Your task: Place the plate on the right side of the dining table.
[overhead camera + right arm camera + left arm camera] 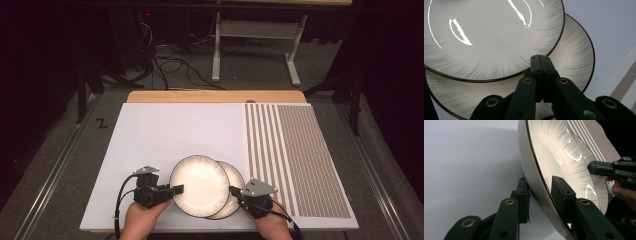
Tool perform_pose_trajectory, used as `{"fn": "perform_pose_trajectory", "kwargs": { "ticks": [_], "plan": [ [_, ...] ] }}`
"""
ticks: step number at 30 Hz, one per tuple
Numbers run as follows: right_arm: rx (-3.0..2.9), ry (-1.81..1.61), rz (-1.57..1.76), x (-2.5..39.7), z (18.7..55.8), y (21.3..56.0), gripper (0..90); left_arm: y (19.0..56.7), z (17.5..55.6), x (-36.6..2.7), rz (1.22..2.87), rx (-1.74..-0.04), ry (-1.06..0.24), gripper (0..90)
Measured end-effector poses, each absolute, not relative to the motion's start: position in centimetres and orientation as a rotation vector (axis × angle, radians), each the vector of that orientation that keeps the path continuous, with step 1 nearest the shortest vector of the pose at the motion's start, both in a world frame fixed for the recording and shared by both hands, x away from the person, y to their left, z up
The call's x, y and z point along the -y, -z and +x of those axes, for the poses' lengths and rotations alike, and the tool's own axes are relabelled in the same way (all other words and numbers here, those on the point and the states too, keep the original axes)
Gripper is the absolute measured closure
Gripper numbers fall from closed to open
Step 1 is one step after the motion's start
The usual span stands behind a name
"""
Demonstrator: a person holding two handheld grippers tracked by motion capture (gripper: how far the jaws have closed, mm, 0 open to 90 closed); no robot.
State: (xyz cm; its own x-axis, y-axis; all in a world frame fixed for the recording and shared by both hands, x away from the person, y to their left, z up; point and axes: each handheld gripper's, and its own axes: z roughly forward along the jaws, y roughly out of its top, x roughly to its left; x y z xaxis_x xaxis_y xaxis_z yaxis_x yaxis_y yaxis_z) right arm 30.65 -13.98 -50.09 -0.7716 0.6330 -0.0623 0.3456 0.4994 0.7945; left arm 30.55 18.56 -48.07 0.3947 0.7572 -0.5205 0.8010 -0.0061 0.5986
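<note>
Overhead light brightens the white tabletop while the room behind stays dark; sharp glare streaks the upper plate, and nearby gripper jaws blur softly.

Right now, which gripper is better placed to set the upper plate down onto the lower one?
Left. The left gripper is clamped on the rim of the upper white dark-rimmed ceramic plate. The right gripper is shut beside the lower matching plate, holding nothing visible.

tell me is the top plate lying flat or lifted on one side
Lifted on one side. The left hand-held gripper clamps the top plate by its rim, and it slants up off the white board over the lower plate.
</note>
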Motion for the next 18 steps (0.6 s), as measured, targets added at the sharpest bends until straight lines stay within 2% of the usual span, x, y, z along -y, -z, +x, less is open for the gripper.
{"fn": "perform_pose_trajectory", "kwargs": {
  "ticks": [14,18],
  "plan": [
    [-2.369,-1.201,0.829,14.7,30.8,49.6,90.0,47.7,30.5,-18.2,1.718,-1.285,-0.021,74.3],
    [-2.355,-1.222,0.837,15.3,30.8,49.3,83.4,47.8,30.7,-17.9,1.705,-1.263,-0.061,75.3]
  ]
}}
